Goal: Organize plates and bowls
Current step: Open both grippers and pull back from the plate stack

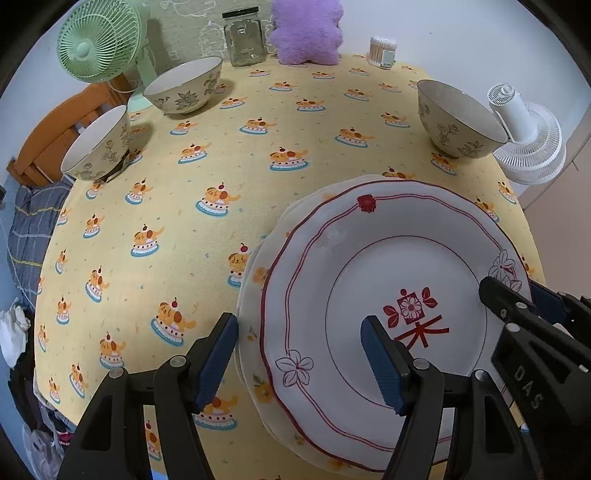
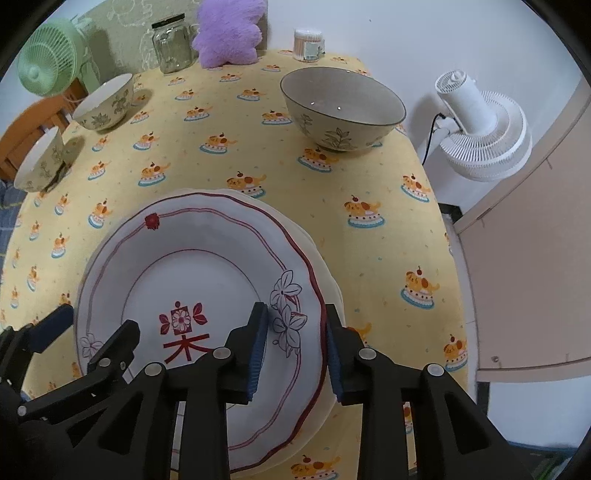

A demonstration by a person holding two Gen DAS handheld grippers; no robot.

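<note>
A white plate with a red rim line [image 1: 369, 266] [image 2: 207, 258] lies on top of a cream plate with orange flowers [image 1: 258, 280] [image 2: 325, 284] near the table's front. My left gripper [image 1: 299, 358] is open, its fingers straddling the stack's left rim. My right gripper [image 2: 295, 347] is open, its fingers straddling the right rim; it also shows in the left wrist view [image 1: 517, 295]. Three floral bowls stand on the cloth: far left [image 1: 98, 146] [image 2: 40, 162], back left [image 1: 184, 85] [image 2: 105, 101], back right [image 1: 458, 118] [image 2: 341, 107].
The table has a yellow cake-print cloth [image 1: 221, 155]. At the back stand a green fan [image 1: 99, 40], a glass jar [image 1: 243, 37], a purple plush [image 1: 306, 29] and a cotton swab box [image 1: 382, 50]. A white fan [image 2: 480, 129] stands off the right edge.
</note>
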